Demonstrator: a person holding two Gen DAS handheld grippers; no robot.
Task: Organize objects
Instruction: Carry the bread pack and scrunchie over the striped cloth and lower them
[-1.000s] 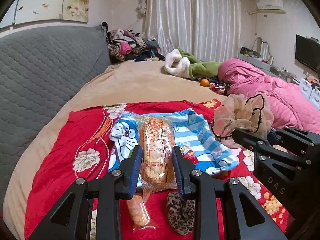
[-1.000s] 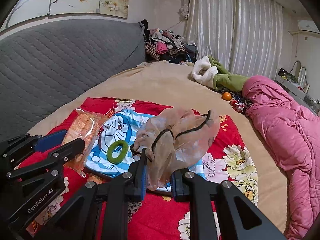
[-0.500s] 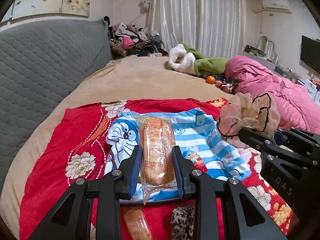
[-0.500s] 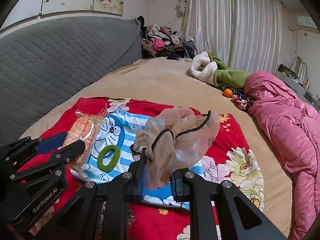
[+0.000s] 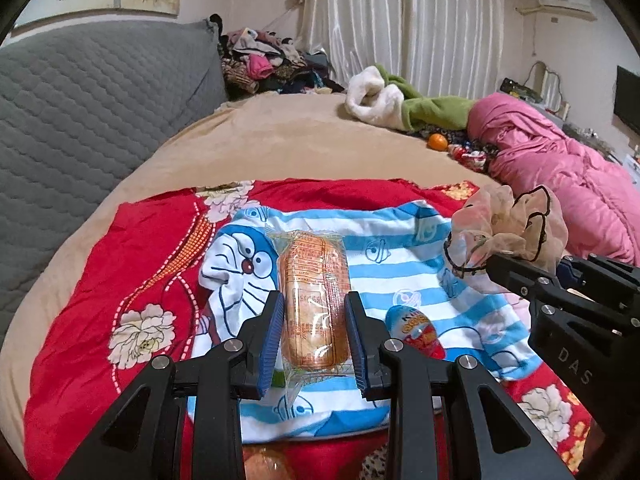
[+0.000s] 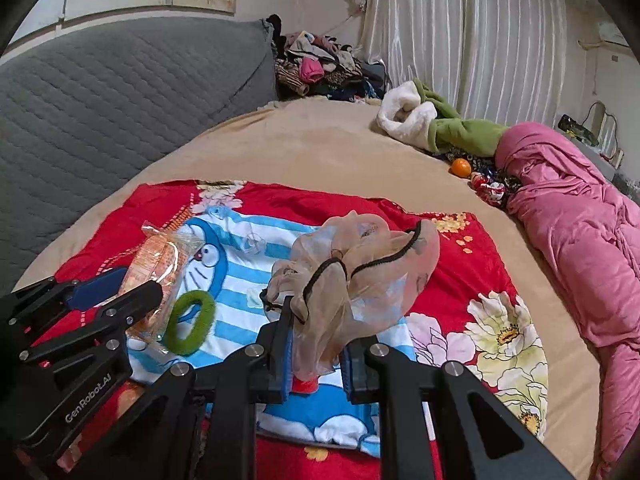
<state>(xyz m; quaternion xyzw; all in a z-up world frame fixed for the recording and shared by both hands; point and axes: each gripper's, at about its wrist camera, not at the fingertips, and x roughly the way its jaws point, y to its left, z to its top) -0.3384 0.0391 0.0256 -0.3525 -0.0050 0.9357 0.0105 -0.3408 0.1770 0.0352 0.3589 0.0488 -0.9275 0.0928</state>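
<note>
With the left gripper (image 5: 313, 334) pinching a wrapped bread (image 5: 313, 300) and the right gripper (image 6: 316, 354) pinching a sheer scrunchie (image 6: 360, 276) above the striped cloth (image 5: 400, 264), both seem mid-carry, needing gentle placing next.

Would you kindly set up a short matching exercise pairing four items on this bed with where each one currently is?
Items:
1. wrapped bread
2. sheer scrunchie
3. green hair tie
4. orange

Places:
A. lying on the Doraemon cloth, gripped by nothing
B. between the left gripper fingers
C. far off on the tan bedspread, near the pink quilt
D. between the right gripper fingers

Pairs: 1-B, 2-D, 3-A, 4-C
</note>
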